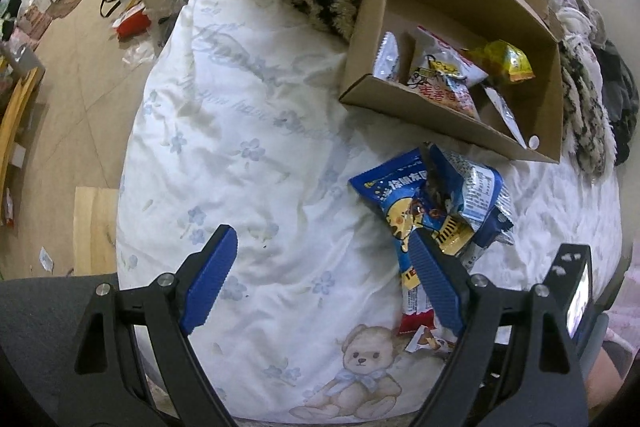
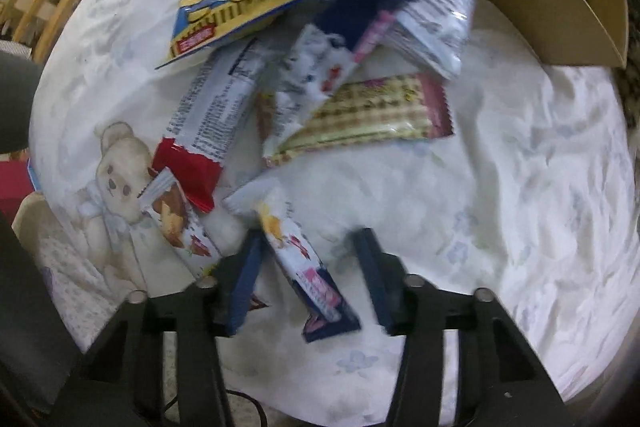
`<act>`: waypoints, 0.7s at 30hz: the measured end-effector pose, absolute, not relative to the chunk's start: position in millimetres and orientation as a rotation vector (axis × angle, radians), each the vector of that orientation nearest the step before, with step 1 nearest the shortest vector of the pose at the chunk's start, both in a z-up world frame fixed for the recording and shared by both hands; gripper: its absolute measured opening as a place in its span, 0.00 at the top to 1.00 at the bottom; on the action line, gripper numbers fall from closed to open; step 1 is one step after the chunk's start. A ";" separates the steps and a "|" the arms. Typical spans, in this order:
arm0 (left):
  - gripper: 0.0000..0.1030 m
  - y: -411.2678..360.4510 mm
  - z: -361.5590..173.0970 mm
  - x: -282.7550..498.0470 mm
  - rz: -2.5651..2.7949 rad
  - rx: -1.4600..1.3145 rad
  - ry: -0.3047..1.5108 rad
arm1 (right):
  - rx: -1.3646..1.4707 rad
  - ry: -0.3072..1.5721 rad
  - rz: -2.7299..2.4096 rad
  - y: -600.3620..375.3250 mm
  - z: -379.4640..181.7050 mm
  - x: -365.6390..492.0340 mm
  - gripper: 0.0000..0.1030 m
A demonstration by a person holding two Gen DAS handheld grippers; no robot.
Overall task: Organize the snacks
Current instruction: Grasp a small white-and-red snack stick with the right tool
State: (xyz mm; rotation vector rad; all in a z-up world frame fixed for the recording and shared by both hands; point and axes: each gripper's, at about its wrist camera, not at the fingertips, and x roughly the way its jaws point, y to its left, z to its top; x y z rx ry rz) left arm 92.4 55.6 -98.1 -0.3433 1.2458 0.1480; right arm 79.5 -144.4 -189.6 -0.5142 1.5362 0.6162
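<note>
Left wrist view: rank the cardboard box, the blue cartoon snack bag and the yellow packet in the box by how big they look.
1. cardboard box
2. blue cartoon snack bag
3. yellow packet
The packet lies farther from the camera, so its true size is less sure.

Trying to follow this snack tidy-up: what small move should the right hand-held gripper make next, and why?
Probably close the right hand-held gripper on the slim white-and-pink snack bar. The bar already lies between its fingers on the quilt, but the pads do not seem to press it yet. The cardboard box nearby already holds packets, so it looks like the place to carry it.
</note>
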 end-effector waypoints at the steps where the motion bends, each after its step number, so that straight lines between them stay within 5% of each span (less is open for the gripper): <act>1: 0.17 58.2 -99.4 92.4 0.153 -0.358 1.250 | -0.517 1.531 0.631 -142.5 -188.1 77.6 0.83; 21: 0.18 52.0 -108.9 100.2 0.185 -0.371 1.214 | 0.136 1.222 0.507 -222.6 -75.7 99.1 0.84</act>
